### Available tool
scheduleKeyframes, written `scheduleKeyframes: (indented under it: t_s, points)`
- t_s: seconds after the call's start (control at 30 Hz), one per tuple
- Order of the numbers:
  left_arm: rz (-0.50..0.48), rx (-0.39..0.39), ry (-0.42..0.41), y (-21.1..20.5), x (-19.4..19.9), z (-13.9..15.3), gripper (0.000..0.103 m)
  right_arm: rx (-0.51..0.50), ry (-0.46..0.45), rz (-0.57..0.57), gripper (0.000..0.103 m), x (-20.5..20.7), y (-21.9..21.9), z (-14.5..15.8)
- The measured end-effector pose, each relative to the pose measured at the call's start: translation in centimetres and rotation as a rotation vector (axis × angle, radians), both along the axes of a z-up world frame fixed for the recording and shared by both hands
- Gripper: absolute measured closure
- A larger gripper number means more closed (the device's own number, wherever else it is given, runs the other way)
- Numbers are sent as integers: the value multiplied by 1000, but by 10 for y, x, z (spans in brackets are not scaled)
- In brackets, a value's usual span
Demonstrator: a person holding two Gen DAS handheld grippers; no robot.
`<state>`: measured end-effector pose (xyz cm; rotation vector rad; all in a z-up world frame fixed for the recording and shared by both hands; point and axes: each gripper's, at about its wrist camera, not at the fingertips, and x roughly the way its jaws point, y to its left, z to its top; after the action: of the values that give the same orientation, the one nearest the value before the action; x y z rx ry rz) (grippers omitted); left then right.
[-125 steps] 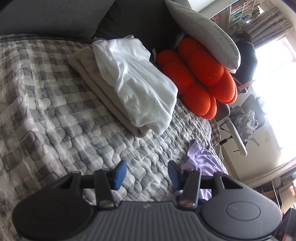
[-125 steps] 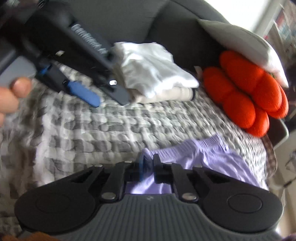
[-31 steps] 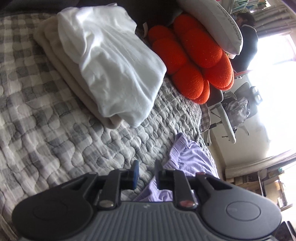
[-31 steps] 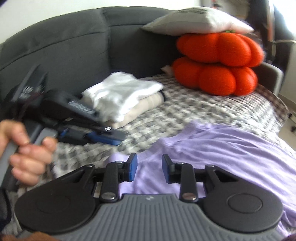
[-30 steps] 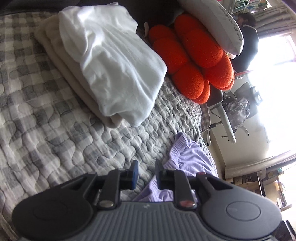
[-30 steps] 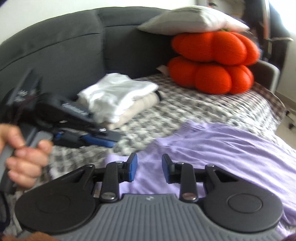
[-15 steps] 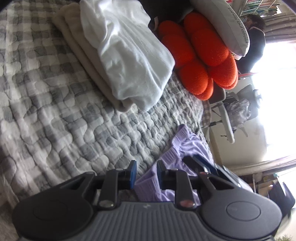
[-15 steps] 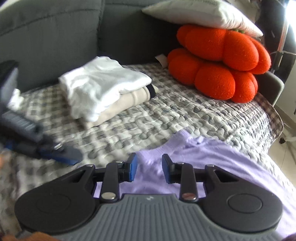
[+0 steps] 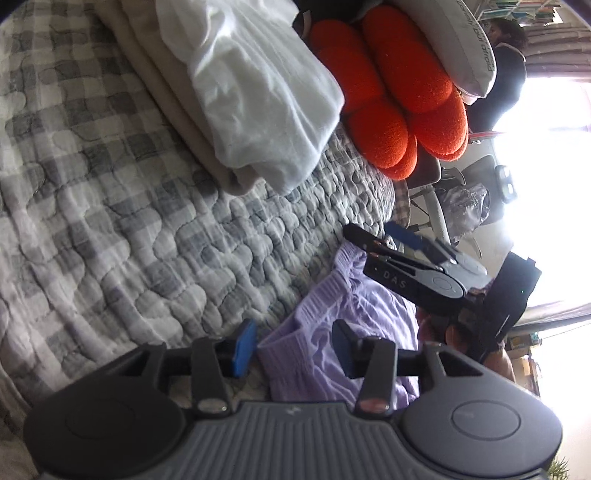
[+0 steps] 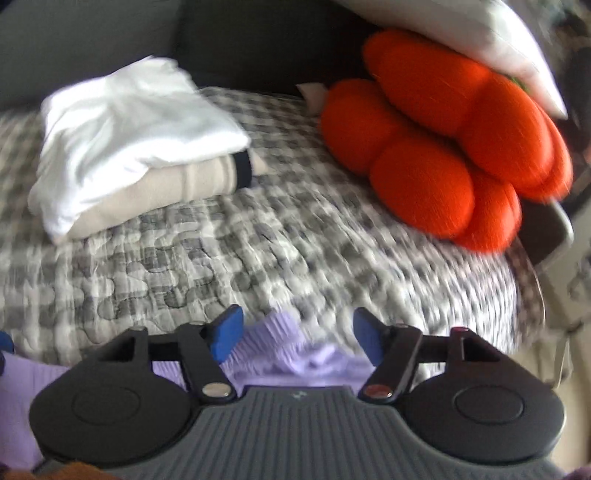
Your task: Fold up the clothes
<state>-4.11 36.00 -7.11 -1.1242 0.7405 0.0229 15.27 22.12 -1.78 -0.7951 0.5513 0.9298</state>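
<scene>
- Two garments look finished: a white folded garment [image 9: 258, 85] lies on top of a beige folded garment [image 9: 166, 99], stacked toward the back edge of the quilted cover [image 9: 110, 221], close to the sofa back [image 10: 110, 33].
- The piece in hand is the lavender garment [image 9: 354, 317] — it lies at the cover's front edge, toward the end where the orange cushion [image 9: 399, 96] sits, well apart from the stack.
- Your left gripper [image 9: 291, 345] has its blue pads spread wide, with a ribbed hem of the lavender cloth lying between and just below them; nothing is pinched.
- Your right gripper [image 10: 297, 334] is likewise spread apart, a bunched ribbed edge of the same cloth rising between its fingers but not clamped. In the left view it [image 9: 388, 243] hovers over the far part of the lavender piece.
- As I judge it, this garment is not folded yet: it looks rumpled and gathered, not flat, and neither claw holds it.
- Left for you, by my reading: take hold of the hem or corners, spread the cloth out on the bare middle of the cover, fold it, then set it with the stack.
- The right view is motion-blurred, so finer creases there cannot be told.
</scene>
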Motion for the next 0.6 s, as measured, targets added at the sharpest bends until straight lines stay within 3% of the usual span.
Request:
scheduleKeyframes:
  t_s: [0.1,0.2,0.23,0.27,0.3,0.37,0.47,0.6]
  points:
    - [5,-10,-1,2,0,0,56,-55,-6,77,31,6,8,-8]
    - [4,-3,-6,1,-1,0,56,-4,56,87,31,16,5,-9]
    - [2,0,-7,1,-1,-1,56,19,86,92,38,19,3,-10]
    - [0,2,-8,1,0,-1,56,43,122,101,55,21,0,-10]
    - [1,3,-11,1,-1,-2,56,61,144,110,65,21,-1,-10]
    - [1,3,-13,1,0,-2,56,83,149,127,80,17,-4,-12]
    - [10,6,-13,2,-1,-1,57,100,132,136,92,10,-6,-12]
    - [43,23,-13,2,-6,1,59,140,83,132,94,2,-8,-6]
